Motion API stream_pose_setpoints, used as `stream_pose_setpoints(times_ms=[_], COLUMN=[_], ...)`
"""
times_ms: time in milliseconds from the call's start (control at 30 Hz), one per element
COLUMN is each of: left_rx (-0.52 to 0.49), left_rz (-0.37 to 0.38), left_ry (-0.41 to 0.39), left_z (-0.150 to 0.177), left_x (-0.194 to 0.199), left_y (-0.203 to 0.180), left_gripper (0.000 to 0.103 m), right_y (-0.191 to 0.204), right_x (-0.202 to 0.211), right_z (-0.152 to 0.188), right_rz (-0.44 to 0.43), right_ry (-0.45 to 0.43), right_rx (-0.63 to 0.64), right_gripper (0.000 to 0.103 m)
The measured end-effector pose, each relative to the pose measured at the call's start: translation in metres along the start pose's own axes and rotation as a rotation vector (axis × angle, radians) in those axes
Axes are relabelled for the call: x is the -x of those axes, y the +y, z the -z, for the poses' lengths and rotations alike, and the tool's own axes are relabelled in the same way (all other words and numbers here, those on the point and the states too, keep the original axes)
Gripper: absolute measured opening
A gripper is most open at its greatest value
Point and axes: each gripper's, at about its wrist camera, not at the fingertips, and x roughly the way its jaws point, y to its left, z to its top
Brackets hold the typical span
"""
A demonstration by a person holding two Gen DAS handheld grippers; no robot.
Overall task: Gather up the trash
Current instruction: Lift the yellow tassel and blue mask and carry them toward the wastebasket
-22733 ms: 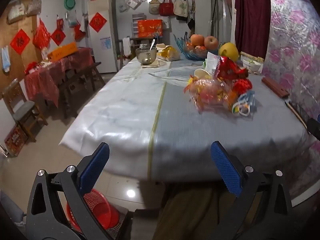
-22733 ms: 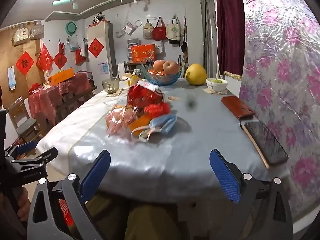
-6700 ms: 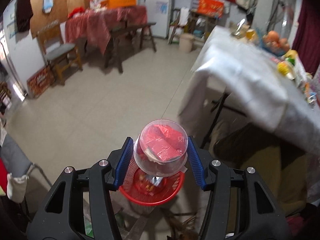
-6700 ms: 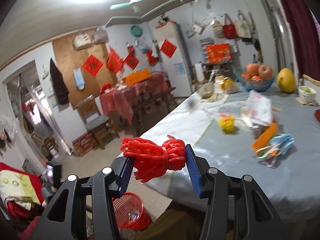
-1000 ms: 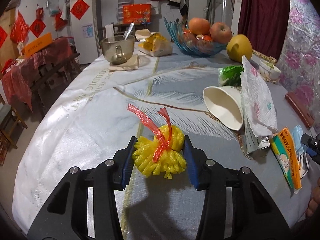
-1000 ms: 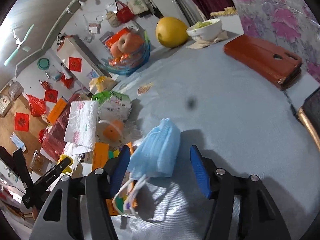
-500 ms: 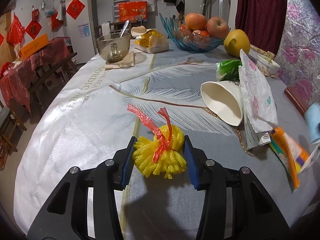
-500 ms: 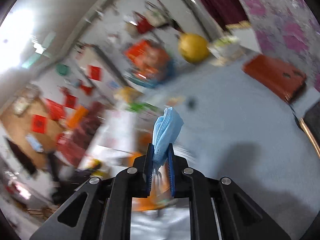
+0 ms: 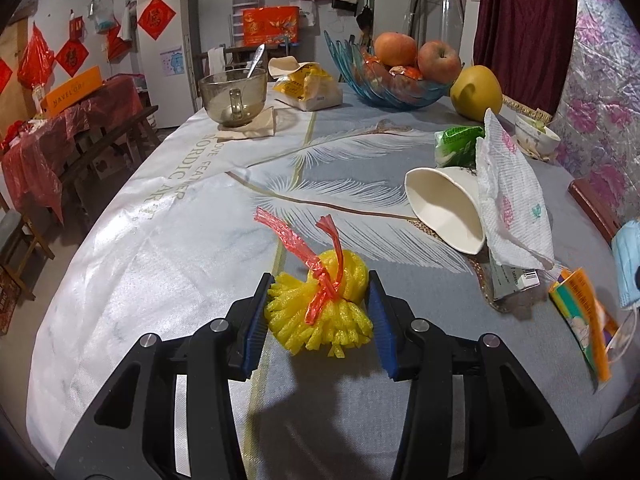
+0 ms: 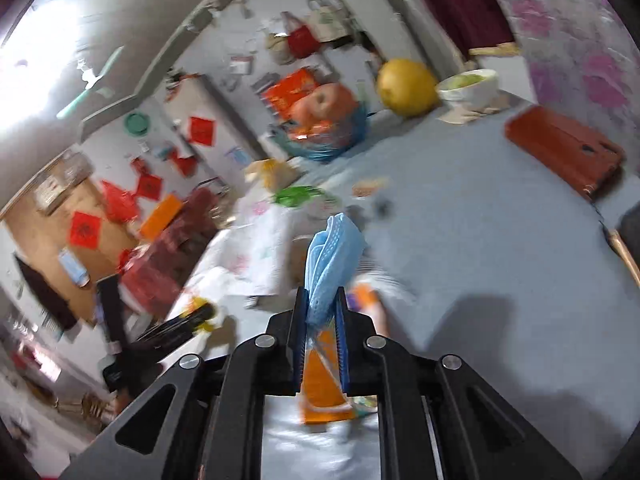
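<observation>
My left gripper (image 9: 318, 312) is shut on a yellow foam net bundle (image 9: 320, 308) tied with a red strip, just above the grey tablecloth (image 9: 168, 240). My right gripper (image 10: 320, 312) is shut on a folded blue face mask (image 10: 330, 256), held above the table; the mask also shows at the right edge of the left wrist view (image 9: 628, 264). An orange packet (image 10: 322, 376) hangs below the mask. More trash lies on the cloth: a tipped white paper cup (image 9: 448, 208), a paper towel (image 9: 508, 196), a green wrapper (image 9: 456, 140).
At the table's far end stand a blue fruit bowl (image 9: 396, 88) with apples, a yellow pomelo (image 9: 476, 92), a glass mug (image 9: 234, 96) and a small white bowl (image 9: 534, 138). A red phone case (image 10: 564, 152) lies at the right edge. The right wrist view is motion-blurred.
My right gripper closed on the blue mask and lifted it off the table, the view swinging. My left gripper stays shut on the yellow bundle, nearly still.
</observation>
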Motion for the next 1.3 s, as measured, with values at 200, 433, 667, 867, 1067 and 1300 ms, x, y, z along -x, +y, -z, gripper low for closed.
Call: stream_pose_setpoints(times_ms=[200, 433, 667, 867, 1067, 1300], left_rx=[-0.009, 0.005, 0.049, 0.076, 0.110, 0.130], left_rz=[0.002, 0.027, 0.066, 0.054, 0.039, -0.010], left_ry=[-0.002, -0.026, -0.067, -0.113, -0.153, -0.203], left_z=[0.000, 0.000, 0.008, 0.018, 0.034, 0.064], left_x=[0.000, 0.006, 0.034, 0.082, 0.134, 0.192], left_y=[-0.002, 0.001, 0.014, 0.031, 0.049, 0.070], left_gripper=[0.046, 0.046, 0.046, 0.046, 0.046, 0.046], right_y=[0.016, 0.032, 0.038, 0.052, 0.069, 0.104], right_x=[0.001, 0.062, 0.066, 0.067, 0.077, 0.104], right_z=[0.004, -0.007, -0.005, -0.001, 0.006, 0.022], right_rz=[-0.127, -0.174, -0.181, -0.210, -0.260, -0.321], right_ry=[0.009, -0.179, -0.162, -0.153, -0.147, -0.148], right_rx=[0.007, 0.049, 0.063, 0.074, 0.097, 0.160], right_gripper=[0.014, 0.015, 0.016, 0.017, 0.017, 0.017])
